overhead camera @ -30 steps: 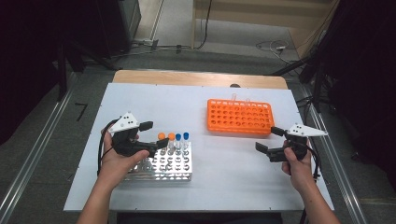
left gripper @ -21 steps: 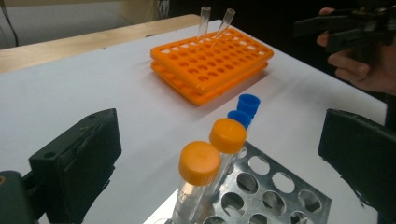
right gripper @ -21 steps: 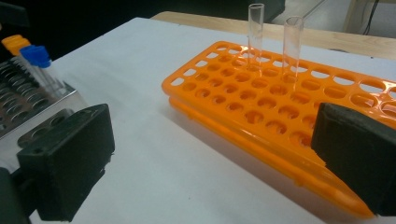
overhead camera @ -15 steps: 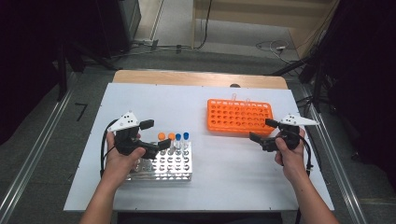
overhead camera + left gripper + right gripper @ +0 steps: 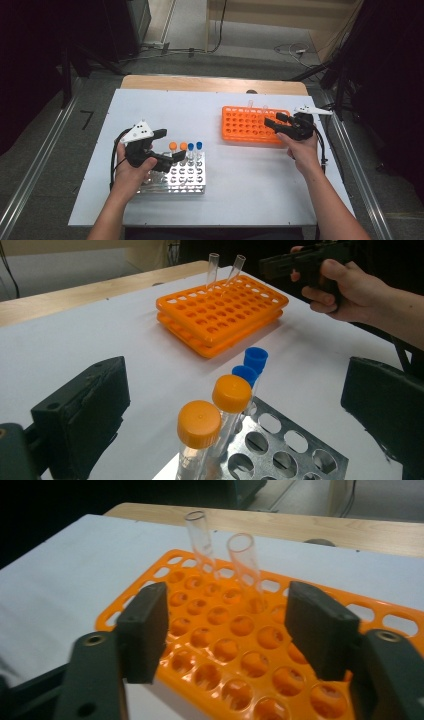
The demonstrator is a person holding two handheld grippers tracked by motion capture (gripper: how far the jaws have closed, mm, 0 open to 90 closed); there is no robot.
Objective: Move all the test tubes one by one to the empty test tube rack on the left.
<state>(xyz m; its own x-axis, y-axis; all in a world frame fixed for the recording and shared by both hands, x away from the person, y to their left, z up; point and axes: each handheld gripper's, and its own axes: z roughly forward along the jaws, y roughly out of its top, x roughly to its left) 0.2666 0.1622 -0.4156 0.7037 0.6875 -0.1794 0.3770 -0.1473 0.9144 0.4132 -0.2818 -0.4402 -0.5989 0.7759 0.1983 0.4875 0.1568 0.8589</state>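
Left gripper (image 5: 172,145): my jaws spread wide beside the capped tubes (image 5: 185,147), ready to pick one.
Right gripper (image 5: 272,121): half closing, nothing pinched, over the orange rack (image 5: 245,125) near two glass tubes (image 5: 222,562).

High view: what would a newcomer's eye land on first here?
The orange rack at the table's far right, with two bare glass tubes leaning in its back row. The right gripper hovers over its right end, jaws just closing on nothing. Near left, the metal rack holds four capped tubes, two orange and two blue, with the left gripper open beside them.
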